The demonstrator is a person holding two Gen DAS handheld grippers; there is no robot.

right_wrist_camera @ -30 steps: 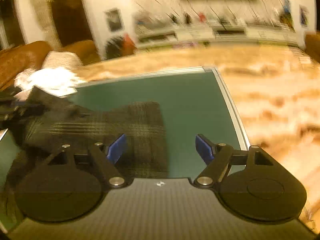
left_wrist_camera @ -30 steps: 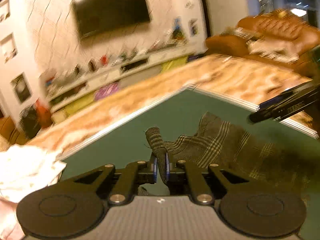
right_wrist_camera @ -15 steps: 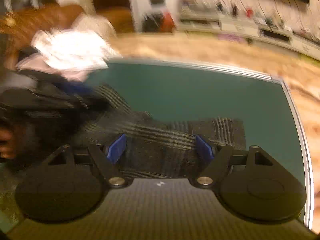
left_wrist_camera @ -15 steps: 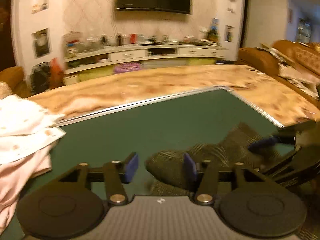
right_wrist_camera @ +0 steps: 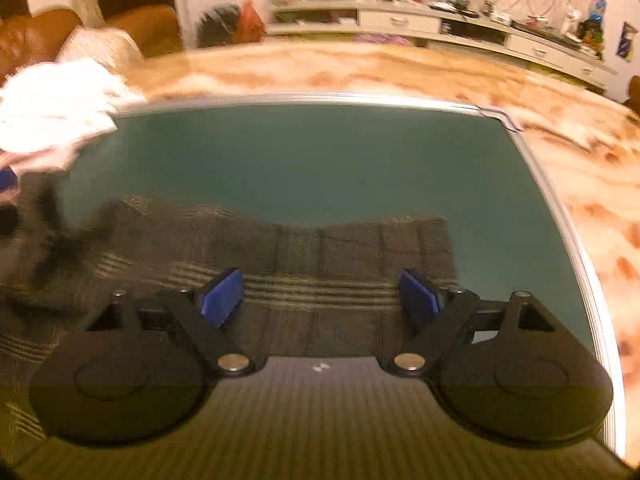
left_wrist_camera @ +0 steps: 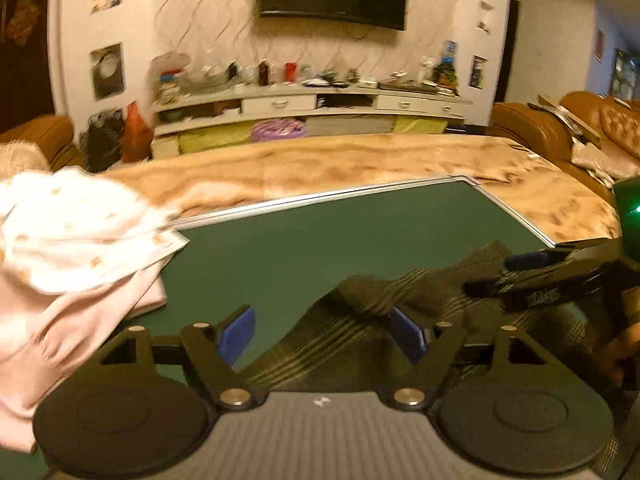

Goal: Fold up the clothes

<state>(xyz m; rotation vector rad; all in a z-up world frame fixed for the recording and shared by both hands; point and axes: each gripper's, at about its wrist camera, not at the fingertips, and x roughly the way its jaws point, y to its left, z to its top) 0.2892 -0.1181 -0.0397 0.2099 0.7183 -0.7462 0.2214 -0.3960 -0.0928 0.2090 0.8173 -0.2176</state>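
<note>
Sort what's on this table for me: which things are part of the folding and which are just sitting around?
In the job:
dark plaid garment
left gripper, open
right gripper, open
green mat

Lying about:
white and pink clothes pile
marbled table top

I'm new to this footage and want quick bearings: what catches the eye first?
A dark plaid garment lies rumpled across the near part of the green table mat, under the open left gripper and the open right gripper. A heap of white and pink clothes sits at the mat's left edge.
</note>
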